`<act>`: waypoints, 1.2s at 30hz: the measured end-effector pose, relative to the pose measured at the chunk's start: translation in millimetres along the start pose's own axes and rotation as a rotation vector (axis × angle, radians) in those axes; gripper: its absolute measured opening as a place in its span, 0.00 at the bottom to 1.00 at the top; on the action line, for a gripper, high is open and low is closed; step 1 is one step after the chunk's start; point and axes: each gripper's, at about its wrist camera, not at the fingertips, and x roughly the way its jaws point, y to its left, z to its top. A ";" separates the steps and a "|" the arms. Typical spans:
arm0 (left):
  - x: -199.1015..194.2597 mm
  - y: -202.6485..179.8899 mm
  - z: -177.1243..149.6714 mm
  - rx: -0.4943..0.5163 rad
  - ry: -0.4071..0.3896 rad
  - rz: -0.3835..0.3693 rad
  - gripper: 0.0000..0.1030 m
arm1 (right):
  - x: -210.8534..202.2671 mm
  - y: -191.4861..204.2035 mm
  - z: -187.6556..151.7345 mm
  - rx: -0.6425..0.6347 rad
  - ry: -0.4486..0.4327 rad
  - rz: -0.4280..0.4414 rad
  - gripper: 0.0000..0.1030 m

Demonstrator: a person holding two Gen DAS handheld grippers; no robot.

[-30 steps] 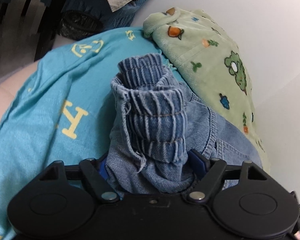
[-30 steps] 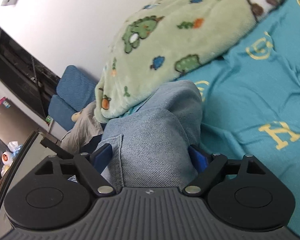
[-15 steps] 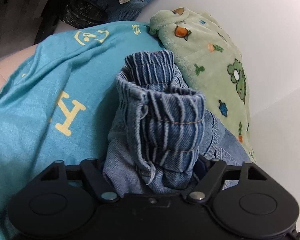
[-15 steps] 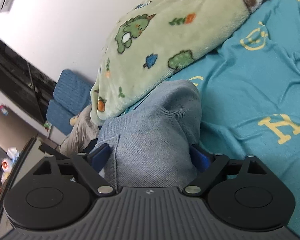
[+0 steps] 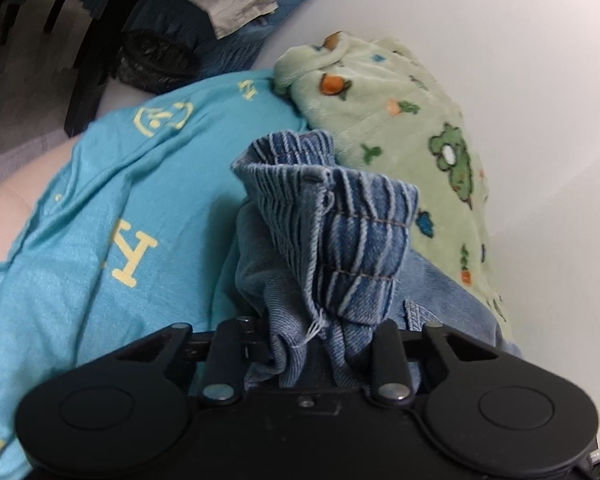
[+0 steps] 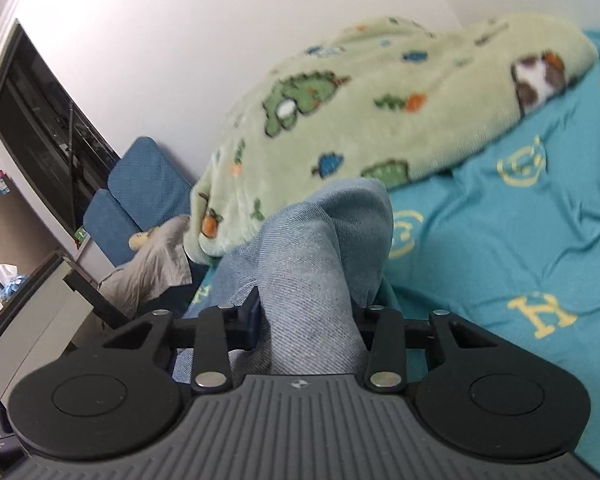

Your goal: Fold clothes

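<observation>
A pair of blue denim trousers is held by both grippers above a teal bedsheet. In the left wrist view my left gripper point(image 5: 316, 344) is shut on the gathered elastic waistband point(image 5: 340, 236), which bunches up between the jaws. In the right wrist view my right gripper point(image 6: 308, 328) is shut on a fold of the paler denim leg point(image 6: 324, 256). The fingertips of both grippers are hidden by the cloth.
The teal sheet with yellow letters point(image 5: 100, 216) point(image 6: 500, 240) covers the bed. A green fleece blanket with cartoon prints point(image 5: 404, 120) point(image 6: 360, 120) lies against the white wall. Dark furniture and a beige cloth point(image 5: 228, 0) stand beyond the bed; blue cushions point(image 6: 140, 184) lie by a dark window.
Both grippers have closed tighter on the denim, so the cloth is more bunched. The left view has shifted slightly; the right view has tilted, showing more wall.
</observation>
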 end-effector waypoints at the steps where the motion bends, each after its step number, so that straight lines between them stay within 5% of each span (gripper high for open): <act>1: -6.6 -3.7 0.2 0.006 -0.004 -0.008 0.23 | -5.5 4.0 2.6 -0.006 -0.011 0.002 0.38; 19: -142.3 -83.8 -22.9 0.124 -0.046 -0.116 0.23 | -142.0 68.6 51.1 -0.075 -0.128 0.046 0.38; 36: -194.2 -217.8 -109.2 0.318 0.014 -0.283 0.23 | -305.4 31.2 87.9 -0.066 -0.309 -0.048 0.38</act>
